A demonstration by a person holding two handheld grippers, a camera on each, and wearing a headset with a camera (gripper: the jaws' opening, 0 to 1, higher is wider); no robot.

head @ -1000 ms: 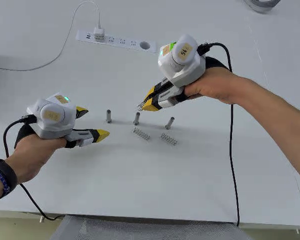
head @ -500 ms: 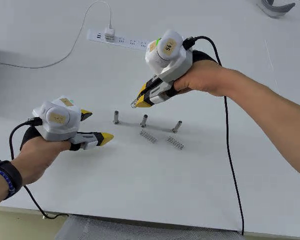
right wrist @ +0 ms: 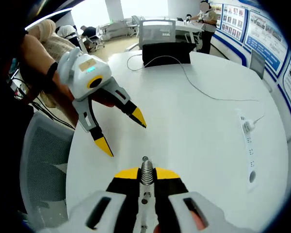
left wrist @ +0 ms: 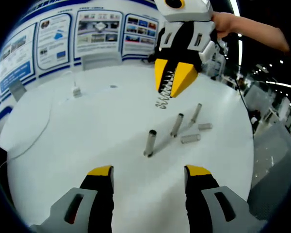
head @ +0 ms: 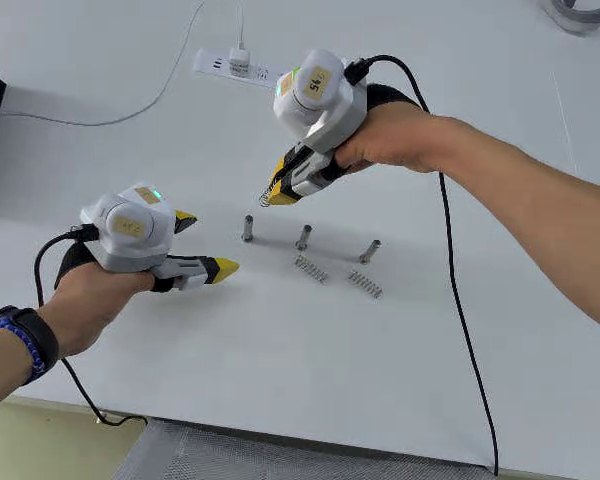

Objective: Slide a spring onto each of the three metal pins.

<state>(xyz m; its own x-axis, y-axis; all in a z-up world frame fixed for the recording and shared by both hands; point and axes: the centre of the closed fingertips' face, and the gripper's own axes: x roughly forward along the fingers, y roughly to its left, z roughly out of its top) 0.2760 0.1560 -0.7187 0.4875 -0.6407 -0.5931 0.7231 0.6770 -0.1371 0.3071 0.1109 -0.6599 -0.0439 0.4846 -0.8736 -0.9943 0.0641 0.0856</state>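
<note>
For the first fitting, the right gripper (head: 273,195) pinched a spring (head: 265,200) just above the seemingly bare leftmost pin (head: 247,228), the left gripper (head: 206,243) gaping empty near it and two loose springs (head: 310,268) lying beyond; next the spring needed centring over that pin's tip.

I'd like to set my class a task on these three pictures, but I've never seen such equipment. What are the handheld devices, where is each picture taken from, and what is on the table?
A person holds a two-jaw gripper in each hand; no robot is involved. One picture comes from a headset camera looking down; the two round ones come from cameras riding on each gripper. On the white table stand three metal pins, with two loose springs beside them. The right gripper pinches a third spring above the table; the left gripper is open, holding nothing.
</note>
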